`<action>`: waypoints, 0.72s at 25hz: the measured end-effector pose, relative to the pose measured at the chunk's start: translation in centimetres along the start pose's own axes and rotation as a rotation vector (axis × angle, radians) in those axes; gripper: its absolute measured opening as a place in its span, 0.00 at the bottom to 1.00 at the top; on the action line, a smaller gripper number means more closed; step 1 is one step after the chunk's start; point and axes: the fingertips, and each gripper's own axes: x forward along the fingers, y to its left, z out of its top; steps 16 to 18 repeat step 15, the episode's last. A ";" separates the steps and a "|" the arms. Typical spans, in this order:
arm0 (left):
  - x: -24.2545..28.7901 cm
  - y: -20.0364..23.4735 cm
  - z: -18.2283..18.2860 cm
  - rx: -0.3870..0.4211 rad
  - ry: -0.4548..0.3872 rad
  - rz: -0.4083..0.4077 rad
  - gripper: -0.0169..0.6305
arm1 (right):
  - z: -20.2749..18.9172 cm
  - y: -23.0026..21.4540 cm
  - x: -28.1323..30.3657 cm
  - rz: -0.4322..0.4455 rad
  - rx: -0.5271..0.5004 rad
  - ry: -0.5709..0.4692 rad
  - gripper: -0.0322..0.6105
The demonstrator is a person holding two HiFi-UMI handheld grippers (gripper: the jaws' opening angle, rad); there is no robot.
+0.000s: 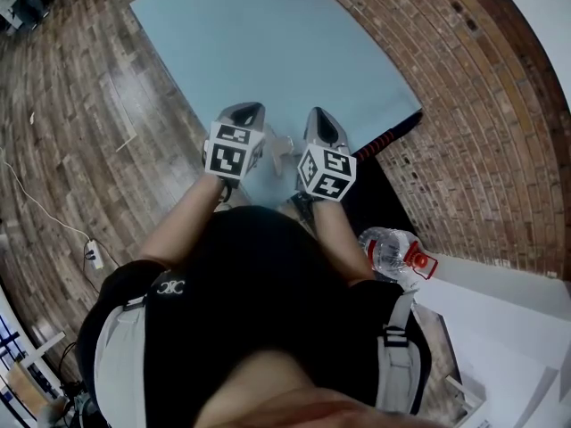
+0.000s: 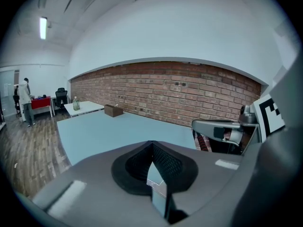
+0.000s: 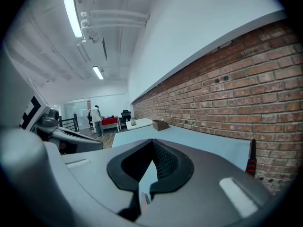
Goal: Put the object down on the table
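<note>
A thin clear object [image 1: 282, 154], its kind unclear, spans the gap between the 2 claws, and its long axis seems to run from one to the other. The left claw [image 1: 252, 110] and right claw [image 1: 319, 114] are both clamped on it, side by side, angled slightly down. Ahead of them a smooth pale-blue bench [image 1: 268, 43] stretches to a brown box [image 2: 113, 110].

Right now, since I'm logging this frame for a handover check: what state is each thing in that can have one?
Left claw: shut, pads meeting at the tips.
Right claw: shut.
Clear thing: between the two claws over the table's near edge; whether gripped, cannot tell.
Water bottle: red cap on.
Brown box: standing at the table's far end.
</note>
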 end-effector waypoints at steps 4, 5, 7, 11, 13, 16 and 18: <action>-0.2 0.0 -0.3 -0.005 0.002 0.003 0.03 | -0.5 0.0 0.0 0.004 0.014 0.011 0.07; -0.3 0.0 -0.4 -0.005 0.002 0.004 0.03 | -0.6 0.0 0.0 0.006 0.017 0.014 0.07; -0.5 0.2 -0.5 -0.006 0.004 0.006 0.03 | -0.9 0.2 0.0 0.010 0.023 0.021 0.07; -0.8 0.5 -0.9 -0.011 0.009 0.013 0.03 | -1.5 0.5 0.1 0.014 0.029 0.034 0.07; -0.9 0.5 -1.0 -0.013 0.011 0.015 0.03 | -1.7 0.5 0.0 0.015 0.031 0.037 0.07; -1.0 0.5 -1.1 -0.014 0.012 0.016 0.03 | -1.9 0.5 0.0 0.016 0.034 0.041 0.07; -1.0 0.5 -1.1 -0.014 0.012 0.016 0.03 | -1.9 0.5 0.0 0.016 0.034 0.041 0.07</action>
